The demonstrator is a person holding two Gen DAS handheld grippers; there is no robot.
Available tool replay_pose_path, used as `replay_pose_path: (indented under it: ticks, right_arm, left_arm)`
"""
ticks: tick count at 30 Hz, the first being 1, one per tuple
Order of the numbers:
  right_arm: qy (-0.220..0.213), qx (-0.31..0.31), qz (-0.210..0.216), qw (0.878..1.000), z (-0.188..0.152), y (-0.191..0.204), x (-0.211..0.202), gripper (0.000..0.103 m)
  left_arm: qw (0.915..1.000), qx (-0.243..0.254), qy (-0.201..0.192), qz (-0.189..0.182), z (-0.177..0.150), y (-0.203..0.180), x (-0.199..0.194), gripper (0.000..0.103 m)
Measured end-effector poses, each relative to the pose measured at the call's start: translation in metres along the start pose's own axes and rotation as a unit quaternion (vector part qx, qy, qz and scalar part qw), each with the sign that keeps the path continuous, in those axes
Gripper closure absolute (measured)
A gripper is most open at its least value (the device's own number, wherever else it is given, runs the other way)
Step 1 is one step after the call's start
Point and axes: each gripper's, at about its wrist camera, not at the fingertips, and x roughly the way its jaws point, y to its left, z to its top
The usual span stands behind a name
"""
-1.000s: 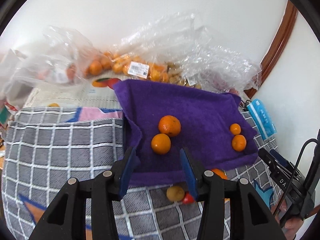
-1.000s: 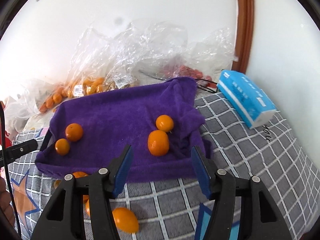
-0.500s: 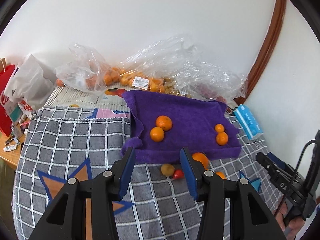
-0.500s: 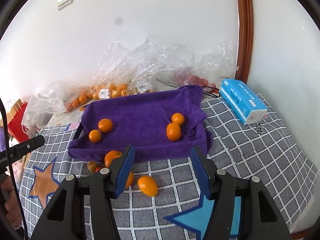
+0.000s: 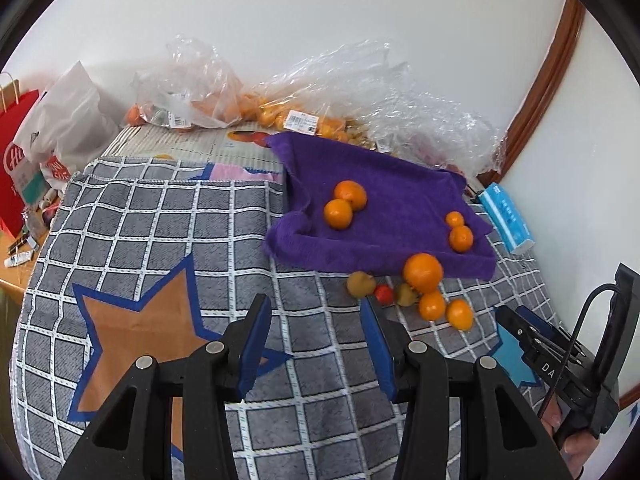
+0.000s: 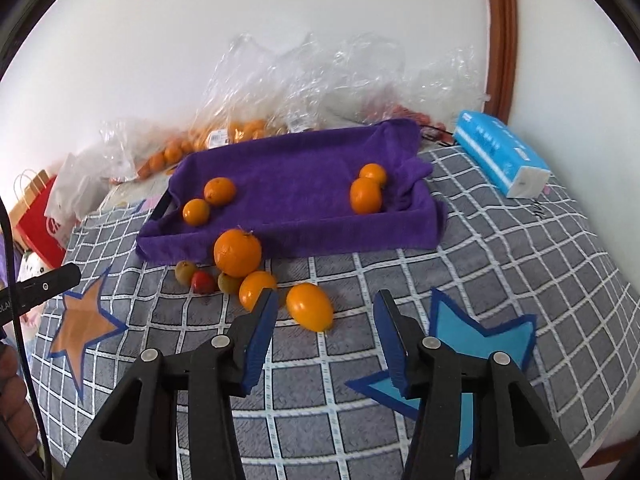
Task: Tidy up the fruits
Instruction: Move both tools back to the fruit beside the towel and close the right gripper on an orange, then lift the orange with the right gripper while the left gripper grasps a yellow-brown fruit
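A tray draped in a purple towel (image 5: 392, 200) (image 6: 296, 184) holds two pairs of small oranges (image 5: 345, 204) (image 6: 366, 194). In front of it on the checked cloth lie a large orange (image 5: 423, 273) (image 6: 237, 252), smaller oranges (image 6: 310, 306), two greenish fruits (image 5: 361, 284) (image 6: 186, 272) and a red one (image 5: 384, 293) (image 6: 202, 281). My left gripper (image 5: 316, 340) is open and empty, short of the loose fruit. My right gripper (image 6: 326, 334) is open and empty, just behind the nearest small orange.
Clear plastic bags of oranges (image 5: 280, 112) (image 6: 240, 128) lie along the wall behind the tray. A blue tissue pack (image 5: 506, 218) (image 6: 500, 152) sits at the right. A red paper bag (image 5: 16, 160) and a white bag stand at the left edge.
Both grippers have pulled back and up from the tray, so the loose fruit in front of it and more of the checked cloth have come into view. Both stay open.
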Motion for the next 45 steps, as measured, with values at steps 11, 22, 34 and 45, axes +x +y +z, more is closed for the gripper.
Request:
replay_pose_path:
  ticks: [11, 22, 34, 45]
  right_arm:
    - [0.061, 0.009, 0.025, 0.998, -0.012, -0.001, 0.061, 0.061]
    - [0.062, -0.011, 0.031, 0.998, -0.004, -0.011, 0.077, 0.071]
    - [0.057, 0.045, -0.004, 0.997, -0.005, -0.061, 0.069, 0.071]
    - [0.057, 0.038, 0.0, 0.998, -0.004, -0.053, 0.072, 0.071]
  left_arm:
    - [0.9992, -0.003, 0.041, 0.003, 0.005, 0.004, 0.046, 0.059]
    - [0.9966, 0.019, 0.077, -0.024, 0.008, -0.033, 0.092, 0.061]
    - [0.9949, 0.02, 0.088, -0.044, 0.013, -0.047, 0.109, 0.092]
    - [0.9938, 0.003, 0.102, -0.045, 0.014, -0.04, 0.115, 0.094]
